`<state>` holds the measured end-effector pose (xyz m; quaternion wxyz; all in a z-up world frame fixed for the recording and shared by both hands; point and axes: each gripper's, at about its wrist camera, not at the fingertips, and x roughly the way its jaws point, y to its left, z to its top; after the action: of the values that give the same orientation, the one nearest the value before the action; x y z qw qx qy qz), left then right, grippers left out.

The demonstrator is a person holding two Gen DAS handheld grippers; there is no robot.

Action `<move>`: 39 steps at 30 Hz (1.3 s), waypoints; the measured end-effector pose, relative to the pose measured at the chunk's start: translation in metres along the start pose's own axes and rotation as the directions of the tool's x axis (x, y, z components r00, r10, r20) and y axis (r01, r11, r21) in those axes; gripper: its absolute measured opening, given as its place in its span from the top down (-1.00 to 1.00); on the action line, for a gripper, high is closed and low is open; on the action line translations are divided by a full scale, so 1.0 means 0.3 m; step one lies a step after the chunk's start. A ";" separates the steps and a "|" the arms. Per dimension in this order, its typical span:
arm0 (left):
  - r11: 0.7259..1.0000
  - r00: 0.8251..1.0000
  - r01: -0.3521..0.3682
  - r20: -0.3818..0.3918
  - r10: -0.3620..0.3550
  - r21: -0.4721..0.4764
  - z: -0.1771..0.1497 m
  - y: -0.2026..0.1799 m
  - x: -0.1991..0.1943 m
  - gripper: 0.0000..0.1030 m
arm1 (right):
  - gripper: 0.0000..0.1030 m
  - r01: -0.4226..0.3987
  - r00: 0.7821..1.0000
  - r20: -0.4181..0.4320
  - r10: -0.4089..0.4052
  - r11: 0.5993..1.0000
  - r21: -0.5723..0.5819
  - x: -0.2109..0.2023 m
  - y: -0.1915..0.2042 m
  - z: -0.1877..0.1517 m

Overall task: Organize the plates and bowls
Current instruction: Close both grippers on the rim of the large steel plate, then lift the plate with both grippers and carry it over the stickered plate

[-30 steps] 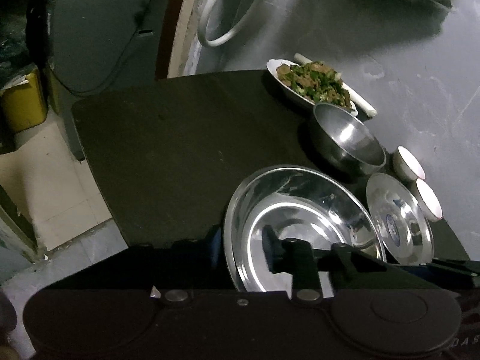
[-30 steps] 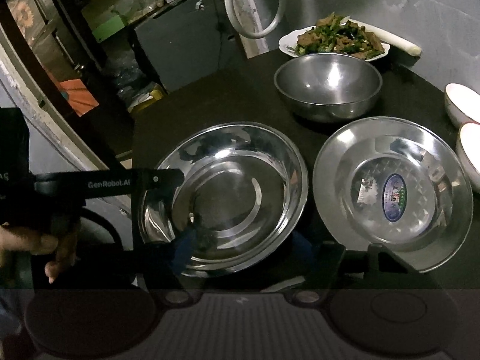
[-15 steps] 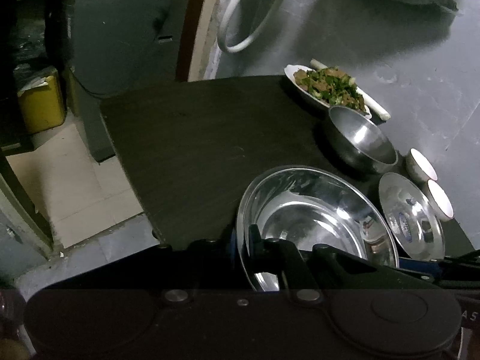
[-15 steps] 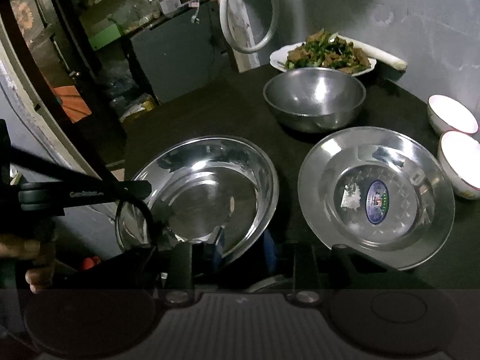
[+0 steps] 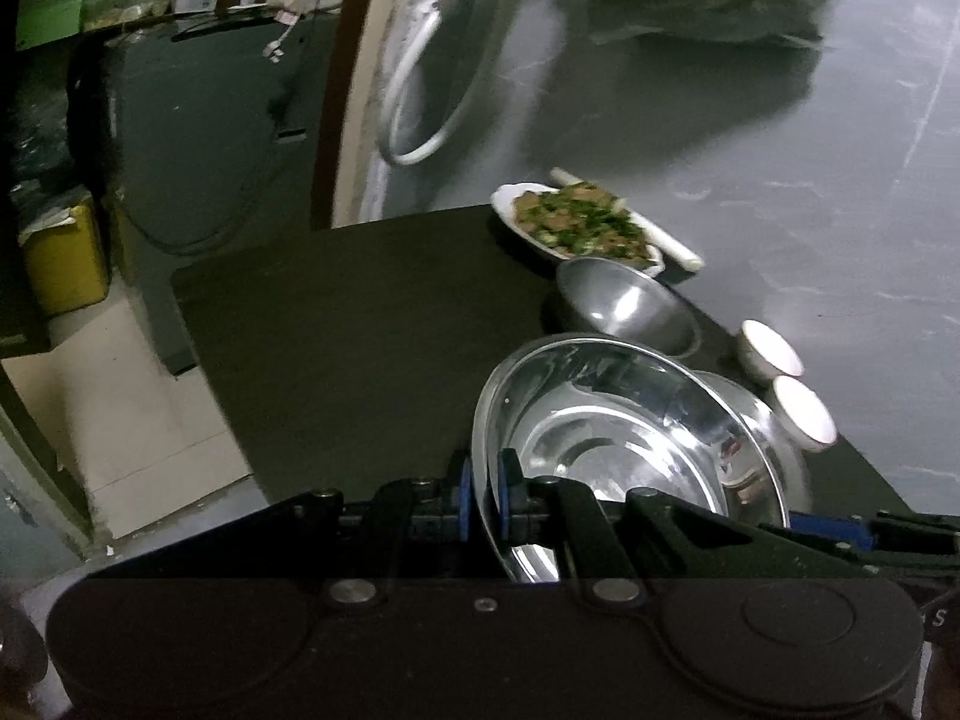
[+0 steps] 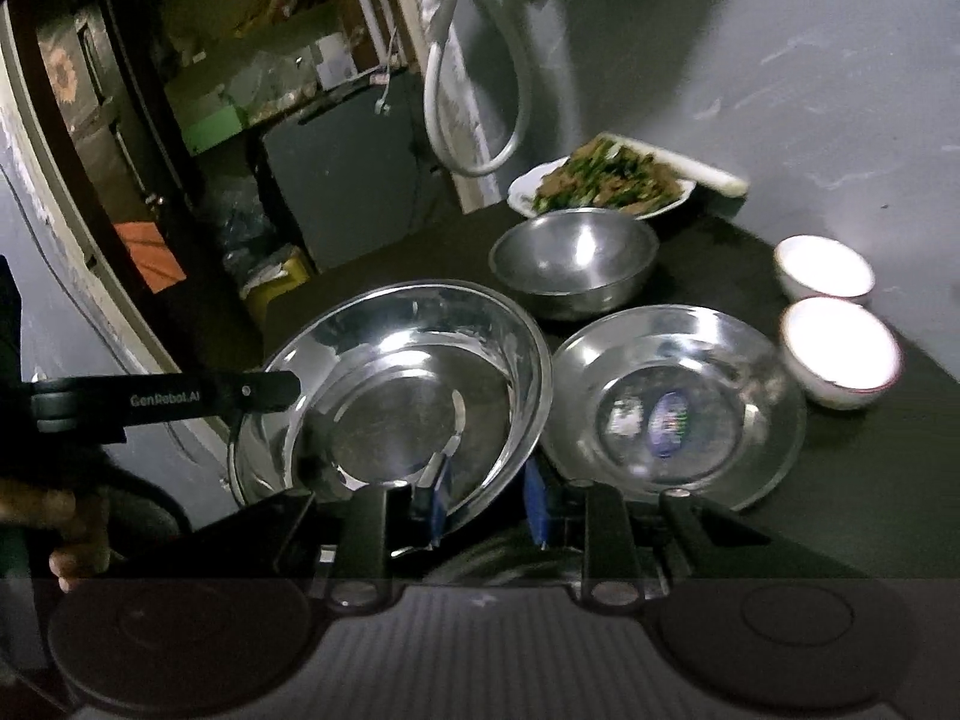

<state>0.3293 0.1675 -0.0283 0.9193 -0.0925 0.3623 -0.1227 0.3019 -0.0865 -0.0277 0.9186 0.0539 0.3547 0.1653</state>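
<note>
Dark counter (image 5: 372, 324) against a grey wall, cluttered shelving off to the left. Large steel basin (image 6: 402, 384) is tilted, both grippers on its rim. Left gripper (image 5: 482, 499) fingers narrow, blue pads pinching the near-left rim. Right gripper (image 6: 487, 503) fingers straddle the near-right rim with a wider gap; can't tell if they're actually gripping it. Flat steel plate (image 6: 678, 402) lies just right of the right fingers, touching or nearly touching the basin edge. Smaller steel bowl (image 6: 573, 261) sits beyond both, upright. Plate of stir-fried greens (image 6: 600, 186) is behind that, at the wall. Two white bowls (image 6: 840, 348) sit side by side, far right of the fingers. A hand (image 6: 66, 534) holds the left gripper's handle.
</note>
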 end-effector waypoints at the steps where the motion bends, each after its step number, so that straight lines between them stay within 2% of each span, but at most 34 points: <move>1: 1.000 1.000 0.007 0.001 -0.007 0.005 -0.002 -0.016 -0.007 0.82 | 0.42 0.004 1.000 0.007 -0.004 1.000 0.001 -0.017 -0.009 -0.003; 8: 0.997 0.998 0.068 -0.020 -0.067 0.048 -0.039 -0.136 -0.036 0.81 | 0.48 0.050 0.999 0.021 -0.050 0.998 0.023 -0.140 -0.080 -0.066; 16: 0.981 0.988 0.125 -0.107 -0.110 0.146 -0.143 -0.264 -0.050 0.76 | 0.48 0.115 0.993 -0.018 -0.114 0.992 0.046 -0.231 -0.134 -0.173; 27: 0.945 0.985 0.104 -0.163 -0.055 0.310 -0.232 -0.375 -0.051 0.72 | 0.48 0.161 0.984 -0.081 -0.158 0.987 0.021 -0.262 -0.150 -0.260; 39: 0.915 0.983 0.062 -0.182 0.013 0.399 -0.252 -0.425 -0.036 0.70 | 0.45 0.147 0.979 -0.143 -0.146 0.989 -0.006 -0.238 -0.157 -0.273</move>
<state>0.2494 0.0430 -0.0430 0.8802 0.1060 0.4101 -0.2143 0.2101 -0.1565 -0.0536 0.9004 0.0176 0.4232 0.1000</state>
